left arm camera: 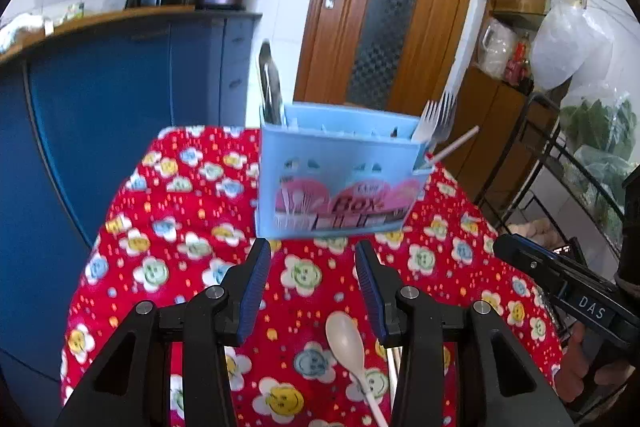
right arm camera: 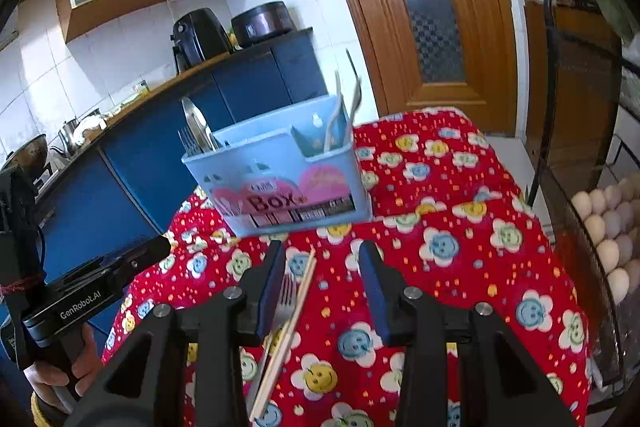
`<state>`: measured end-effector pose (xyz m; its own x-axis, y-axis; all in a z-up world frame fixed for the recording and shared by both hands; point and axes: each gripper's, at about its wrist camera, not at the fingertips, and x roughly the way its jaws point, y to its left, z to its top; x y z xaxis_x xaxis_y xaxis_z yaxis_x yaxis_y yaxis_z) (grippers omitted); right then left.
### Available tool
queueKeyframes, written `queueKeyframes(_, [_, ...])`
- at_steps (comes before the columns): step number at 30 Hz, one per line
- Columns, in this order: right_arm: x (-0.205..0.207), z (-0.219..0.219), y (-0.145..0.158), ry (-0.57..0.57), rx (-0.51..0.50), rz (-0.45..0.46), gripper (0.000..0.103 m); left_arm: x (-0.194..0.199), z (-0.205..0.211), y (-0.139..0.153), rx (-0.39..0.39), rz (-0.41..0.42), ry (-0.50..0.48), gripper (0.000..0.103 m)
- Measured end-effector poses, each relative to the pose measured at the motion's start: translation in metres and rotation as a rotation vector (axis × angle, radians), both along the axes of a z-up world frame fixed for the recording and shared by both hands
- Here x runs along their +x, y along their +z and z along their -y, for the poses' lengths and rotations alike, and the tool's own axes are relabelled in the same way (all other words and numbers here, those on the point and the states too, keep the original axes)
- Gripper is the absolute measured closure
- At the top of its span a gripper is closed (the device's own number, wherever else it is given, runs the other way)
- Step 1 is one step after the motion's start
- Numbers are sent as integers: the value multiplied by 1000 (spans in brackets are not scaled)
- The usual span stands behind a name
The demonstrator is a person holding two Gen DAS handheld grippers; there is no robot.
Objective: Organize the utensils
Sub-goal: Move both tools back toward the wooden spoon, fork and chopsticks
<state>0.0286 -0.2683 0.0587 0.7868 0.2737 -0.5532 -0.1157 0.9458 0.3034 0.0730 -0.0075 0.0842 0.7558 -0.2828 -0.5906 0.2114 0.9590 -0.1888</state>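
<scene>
A light blue utensil box (left arm camera: 336, 179) stands on the red flowered tablecloth (left arm camera: 168, 227); it also shows in the right wrist view (right arm camera: 280, 183). It holds metal spoons (left arm camera: 270, 87) at its left end and forks (left arm camera: 436, 117) at its right end. My left gripper (left arm camera: 314, 287) is open and empty, just short of the box. A beige plastic spoon (left arm camera: 348, 347) lies on the cloth between its fingers. My right gripper (right arm camera: 322, 291) is open and empty. A metal fork (right arm camera: 286, 301) and a wooden chopstick (right arm camera: 288, 339) lie on the cloth by its left finger.
Blue kitchen cabinets (left arm camera: 100, 107) stand to the left, a wooden door (left arm camera: 384, 7) behind. A black wire rack with eggs (right arm camera: 608, 227) stands close to the table's right edge. The other hand-held gripper (right arm camera: 92, 291) shows at the left.
</scene>
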Motion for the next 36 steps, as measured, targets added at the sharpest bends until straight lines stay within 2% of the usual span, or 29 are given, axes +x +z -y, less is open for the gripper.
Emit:
queueKeyframes(18, [-5, 16, -46, -24, 30, -114, 60, 3, 12, -54, -17, -187, -34, 58])
queueKeyframes(29, [-6, 21, -55, -25, 50, -138, 60, -6, 21, -72, -4, -284, -63, 58])
queueKeyframes(36, [-7, 24, -60, -23, 62, -146, 60, -10, 33, -80, 35, -323, -82, 58])
